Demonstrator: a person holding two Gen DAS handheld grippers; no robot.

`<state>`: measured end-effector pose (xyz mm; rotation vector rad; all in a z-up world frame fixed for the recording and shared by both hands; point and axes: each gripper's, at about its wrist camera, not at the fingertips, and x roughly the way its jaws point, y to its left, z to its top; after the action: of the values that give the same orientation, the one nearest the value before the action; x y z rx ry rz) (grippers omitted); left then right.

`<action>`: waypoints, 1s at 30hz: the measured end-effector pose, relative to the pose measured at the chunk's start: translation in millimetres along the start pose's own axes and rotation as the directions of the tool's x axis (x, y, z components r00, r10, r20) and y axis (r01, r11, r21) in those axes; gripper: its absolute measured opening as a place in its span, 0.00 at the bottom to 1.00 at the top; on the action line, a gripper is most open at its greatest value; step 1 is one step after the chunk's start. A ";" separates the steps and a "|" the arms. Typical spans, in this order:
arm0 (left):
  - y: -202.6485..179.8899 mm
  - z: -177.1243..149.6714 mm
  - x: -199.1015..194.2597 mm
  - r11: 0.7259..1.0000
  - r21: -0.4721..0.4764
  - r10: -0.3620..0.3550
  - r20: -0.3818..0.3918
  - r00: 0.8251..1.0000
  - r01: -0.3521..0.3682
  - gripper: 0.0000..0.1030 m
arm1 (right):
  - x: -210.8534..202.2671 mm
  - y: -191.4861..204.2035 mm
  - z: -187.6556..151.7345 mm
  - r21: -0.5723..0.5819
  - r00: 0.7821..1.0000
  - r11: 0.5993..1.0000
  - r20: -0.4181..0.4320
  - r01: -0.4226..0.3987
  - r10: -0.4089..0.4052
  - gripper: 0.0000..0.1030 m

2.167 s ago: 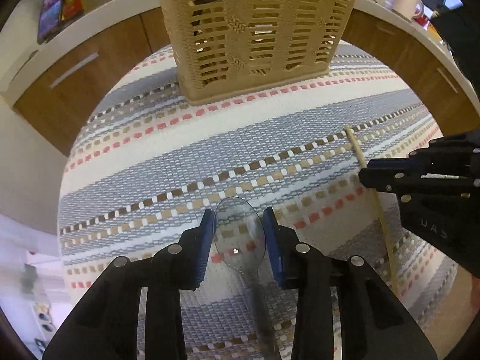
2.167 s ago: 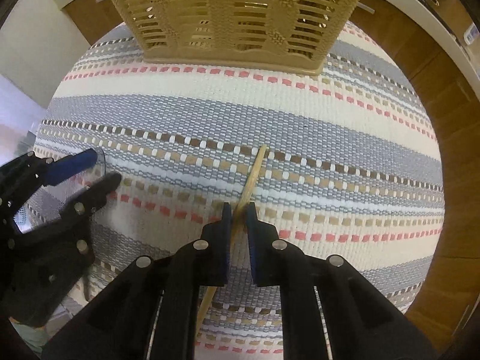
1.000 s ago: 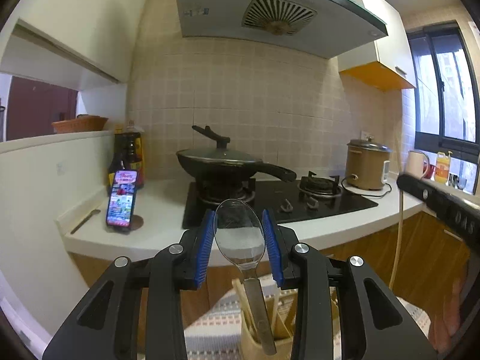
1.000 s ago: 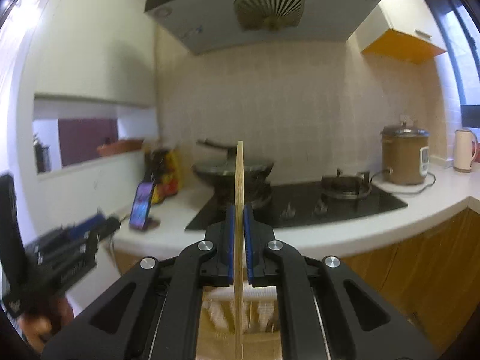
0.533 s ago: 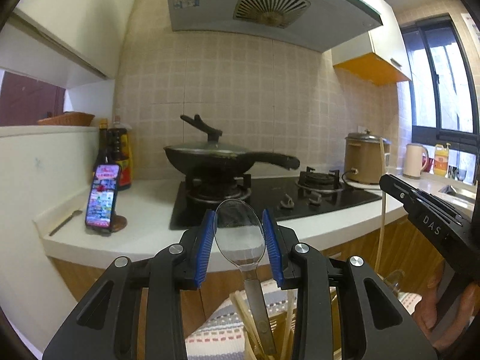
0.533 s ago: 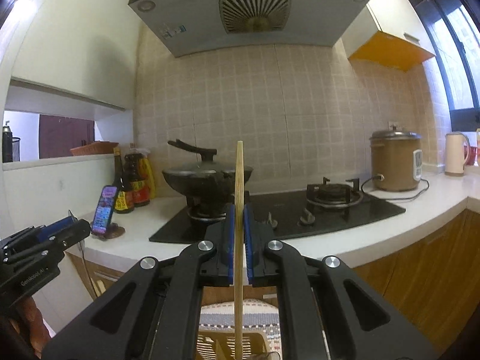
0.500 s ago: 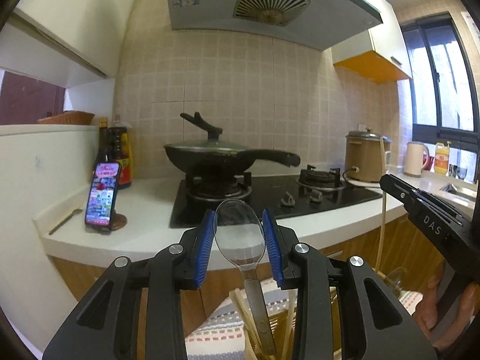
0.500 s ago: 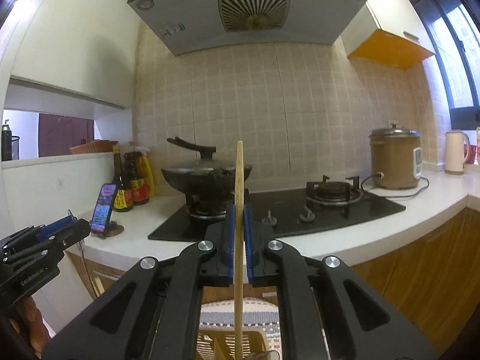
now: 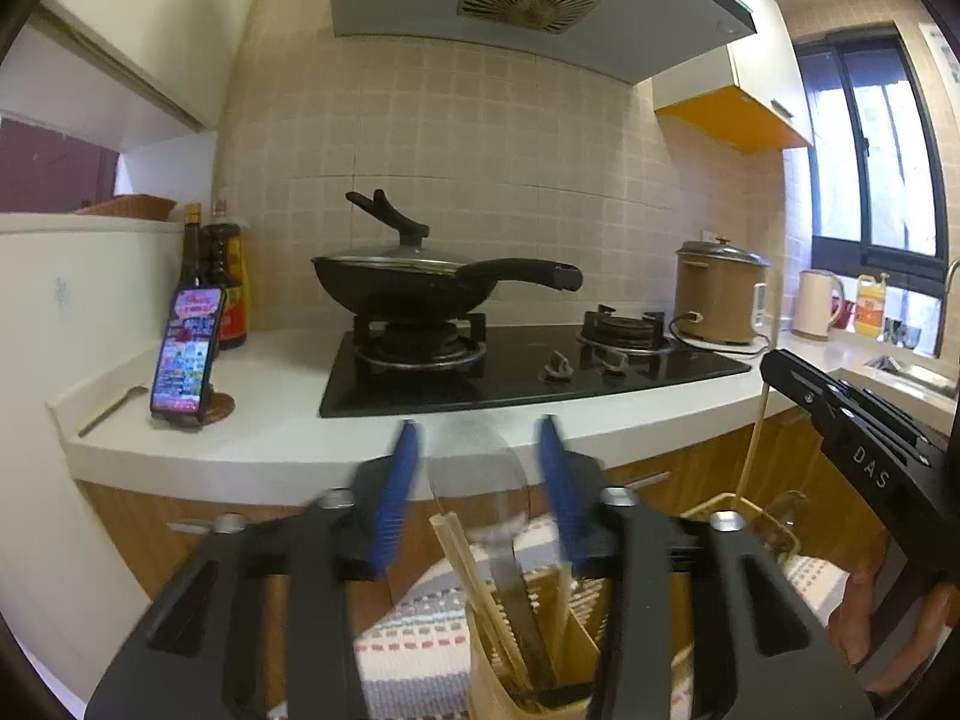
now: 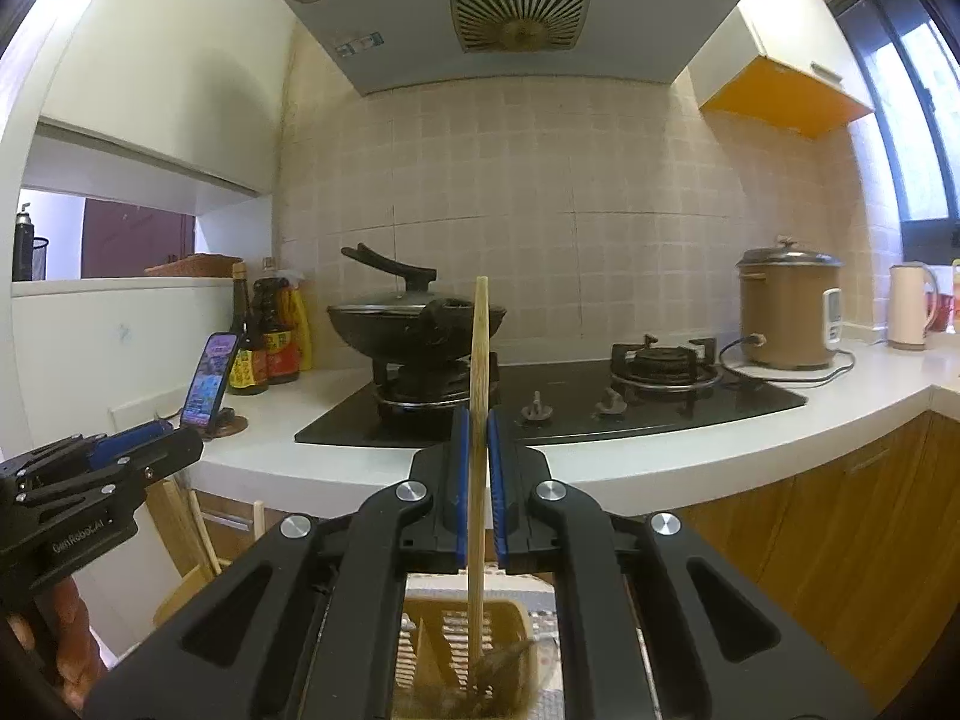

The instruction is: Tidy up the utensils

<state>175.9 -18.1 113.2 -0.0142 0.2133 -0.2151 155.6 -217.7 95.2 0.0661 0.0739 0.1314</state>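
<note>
Spoon [image 9: 480,483] shows only leftward; chopstick [image 10: 478,438] clamped rightward.

This is a home kitchen. A black glass gas hob [image 10: 600,405] is set into a white countertop [image 10: 690,456]. On its left burner sits a black lidded wok [image 9: 408,285]. Above it hangs a grey range hood [image 10: 510,18] against a beige tiled wall [image 10: 600,210]. To its right stands a brown rice cooker [image 10: 786,306], to its left dark sauce bottles [image 10: 264,336], and below run wooden cabinet fronts [image 10: 840,516].
</note>
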 end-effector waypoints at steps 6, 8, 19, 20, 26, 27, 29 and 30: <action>2.2 5.3 -27.8 0.999 -0.025 -0.026 0.013 1.000 0.026 0.51 | -28.5 4.5 2.3 -0.032 0.999 0.999 -0.037 -0.013 0.012 0.05; 1.9 5.9 -39.8 0.999 -0.031 -0.025 0.021 0.999 0.026 0.52 | -37.6 5.8 2.0 -0.034 0.999 0.999 -0.049 -0.013 0.011 0.05; -21.6 -23.8 -90.4 0.997 -0.066 -0.047 -0.033 0.998 0.045 0.77 | -101.7 19.1 -35.0 -0.048 0.991 0.999 -0.136 -0.008 0.001 0.46; -24.7 -28.8 -94.3 0.997 -0.069 -0.047 -0.037 0.998 0.044 0.78 | -105.8 19.2 -39.7 -0.044 0.989 0.999 -0.145 -0.005 -0.002 0.46; -41.1 -62.8 -109.5 0.997 -0.050 0.063 -0.033 0.998 -0.064 0.90 | -118.1 10.1 -70.0 -0.034 0.981 0.998 -0.186 0.058 -0.064 0.56; -43.7 -70.8 -109.0 0.996 -0.047 0.076 -0.041 0.996 -0.078 0.90 | -118.3 8.3 -72.9 -0.034 0.980 0.997 -0.188 0.067 -0.072 0.56; -46.1 -82.1 -105.9 0.994 -0.047 0.096 -0.057 0.994 -0.099 0.90 | -118.9 3.7 -81.6 -0.020 0.977 0.996 -0.195 0.088 -0.091 0.59; -46.3 -88.5 -103.2 0.992 -0.055 0.112 -0.063 0.992 -0.115 0.90 | -118.8 1.4 -86.5 -0.013 0.975 0.995 -0.198 0.097 -0.098 0.59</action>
<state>49.0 -40.5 49.9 -0.0533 0.2795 -0.0960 31.2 -226.8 17.4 0.0454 0.2760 0.0392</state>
